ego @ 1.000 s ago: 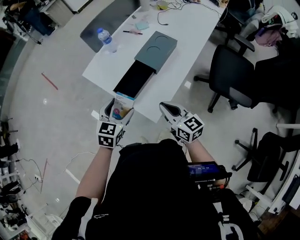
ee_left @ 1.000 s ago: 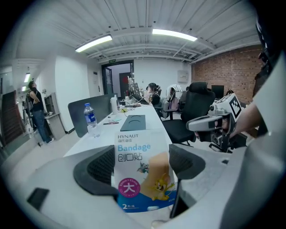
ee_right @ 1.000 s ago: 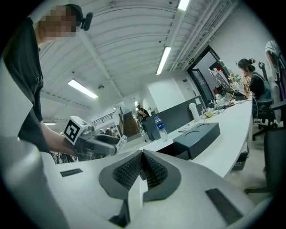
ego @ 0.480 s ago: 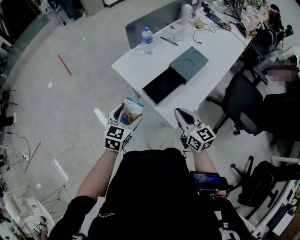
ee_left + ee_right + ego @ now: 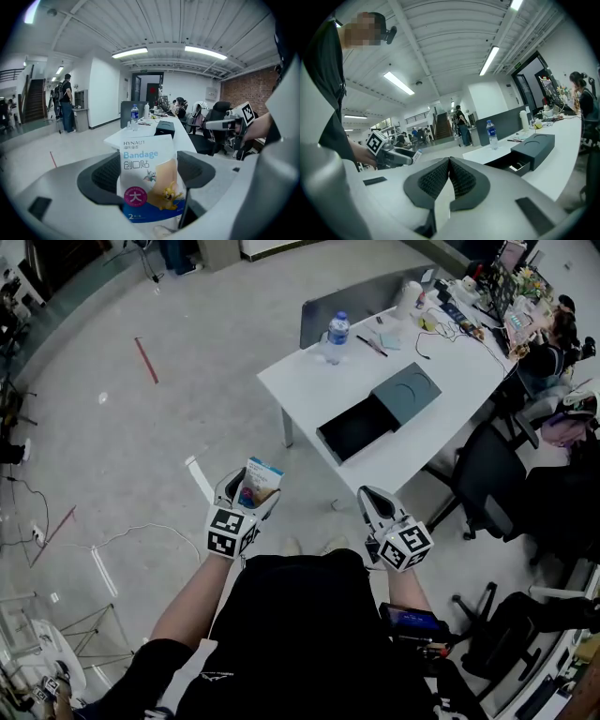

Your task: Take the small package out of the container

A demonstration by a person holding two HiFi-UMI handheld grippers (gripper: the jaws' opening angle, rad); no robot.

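Grey office floor fills most of the head view, with a white table (image 5: pixel 309 390) well ahead of the person and to their right. On that table sits the dark grey drawer-style container (image 5: pixel 382 411), its tray pulled open toward the near edge and, from here, apparently empty. A water bottle (image 5: pixel 336 334) stands at the table's far corner. The small package (image 5: pixel 151 183), a pouch of bandages with a cartoon print, is already out of the container. It stands upright between the jaws of the left gripper (image 5: pixel 248 491), which pinch it by its lower half, printed face toward that gripper's camera and long axis running out along the jaws, away from the hand. The right gripper (image 5: pixel 372 501) holds nothing, its ribbed pads pressed together. Both grippers are held close in front of the body, over the floor and well apart from the table. The open tray lies forward and to the right of the package, nearer the right gripper than the left. Judging from this, the removal itself looks done. If the pouch is to be set down on the table, the left hand would have to reach forward and across to the right.
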